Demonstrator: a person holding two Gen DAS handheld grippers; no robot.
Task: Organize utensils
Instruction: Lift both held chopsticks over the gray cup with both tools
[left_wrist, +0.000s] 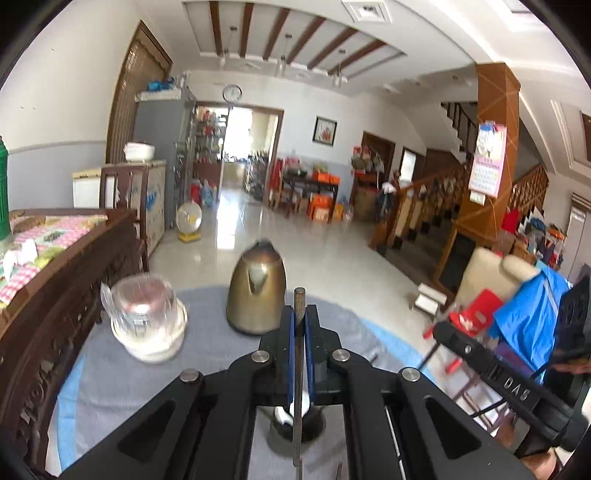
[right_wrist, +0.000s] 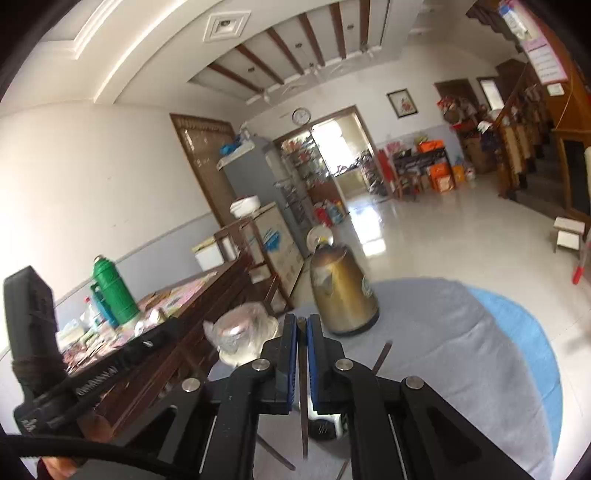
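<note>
The left hand-held gripper (left_wrist: 300, 314) is clenched on a dark chopstick (left_wrist: 298, 369), which runs between its blue pads from above the fingertips down past the lower edge of the left wrist view. The right hand-held gripper (right_wrist: 301, 325) is likewise clenched on a second chopstick (right_wrist: 303, 406), a thin dark stick that hangs down between its pads. Both are held above a round bench (left_wrist: 110, 376) covered with a grey cloth over a blue one.

On the bench, a gold kettle (left_wrist: 256, 291) stands at the far side, near the middle. To its left sits a clear glass cup (left_wrist: 142, 306), upside down on a white bowl (left_wrist: 151, 343). Just below the left gripper, at the near side, is a dark pot (left_wrist: 280, 430) with a white spoon (left_wrist: 284, 417) in it. More loose chopsticks (right_wrist: 382, 356) lie on the cloth near the right gripper.

A dark carved wooden bed (left_wrist: 66, 280) stands left of the bench, with a green flask (right_wrist: 112, 291) beyond it.
</note>
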